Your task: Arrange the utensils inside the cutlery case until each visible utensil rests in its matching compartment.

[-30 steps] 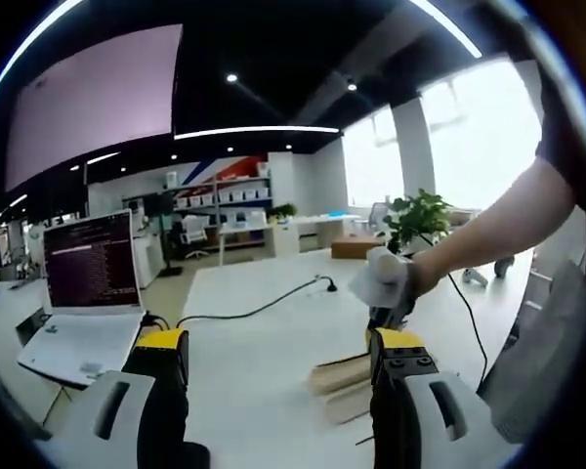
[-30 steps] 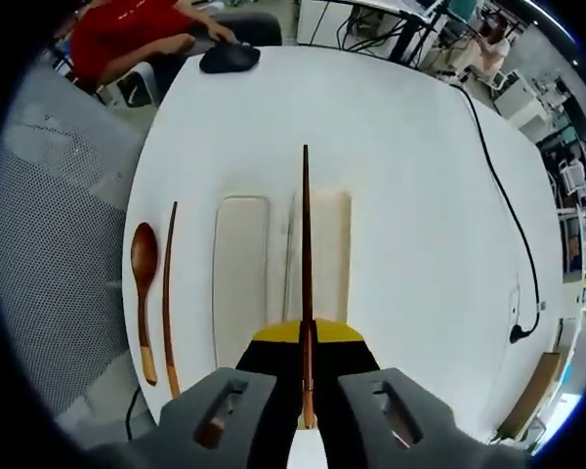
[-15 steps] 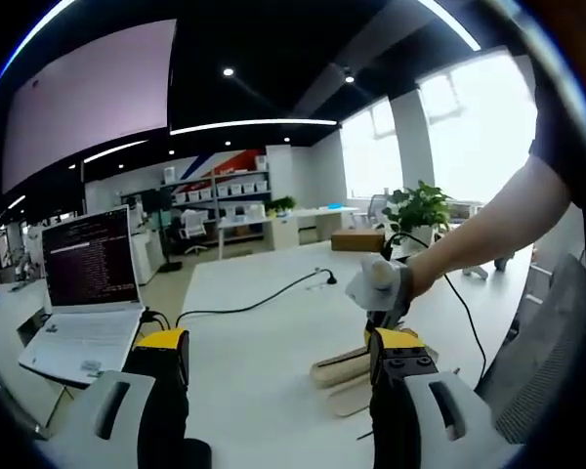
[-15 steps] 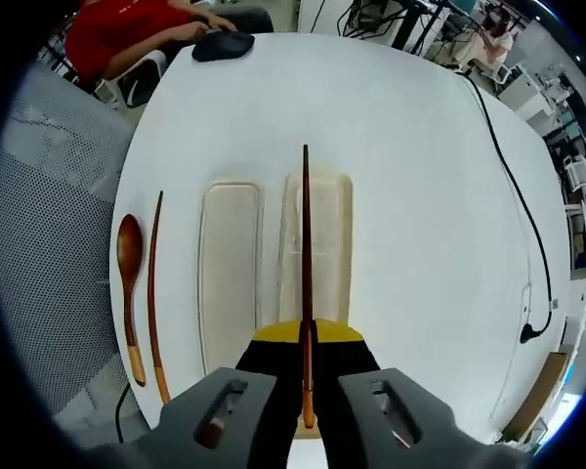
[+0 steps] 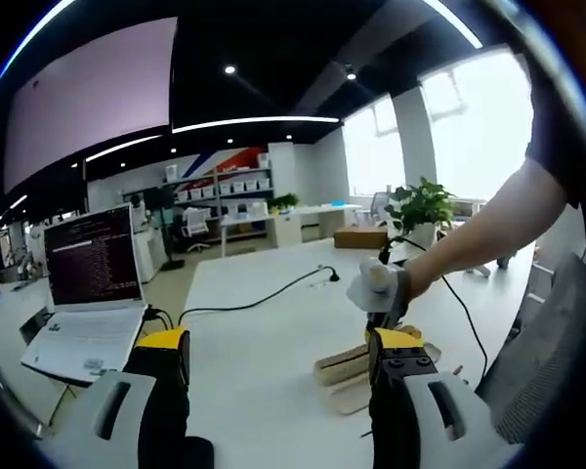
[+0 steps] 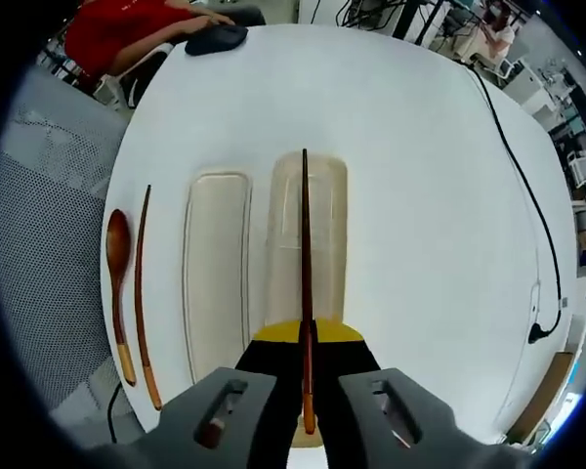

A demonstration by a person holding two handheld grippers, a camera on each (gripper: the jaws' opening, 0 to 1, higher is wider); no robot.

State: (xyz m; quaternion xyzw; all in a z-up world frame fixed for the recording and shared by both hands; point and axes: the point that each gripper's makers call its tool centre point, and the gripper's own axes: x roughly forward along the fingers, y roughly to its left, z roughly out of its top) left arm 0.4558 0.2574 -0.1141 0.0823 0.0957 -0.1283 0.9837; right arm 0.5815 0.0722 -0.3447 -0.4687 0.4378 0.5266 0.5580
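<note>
Right tool (image 6: 307, 391): jaws pressed together on 1 dark brown wooden chopstick (image 6: 305, 254), gripped near its thick end. The chopstick runs straight ahead above the open cream plastic cutlery case tray (image 6: 308, 195); whether it touches the tray cannot be told.

Flat cream case lid (image 6: 217, 274): lies on the round white tabletop (image 6: 420, 195) just beside the tray, parallel to it.

Second dark brown wooden chopstick (image 6: 140, 293) and brown wooden spoon (image 6: 117, 283): side by side on the tabletop near its edge, beyond the lid, outside the case.

Left tool (image 5: 278, 352): jaws spread, holding nothing, raised above the tabletop (image 5: 264, 342). In the left gripper view, the person's hand (image 5: 381, 285) holds the right tool over the case tray (image 5: 347, 363).

Open white laptop (image 5: 88, 293): on an adjoining desk.
</note>
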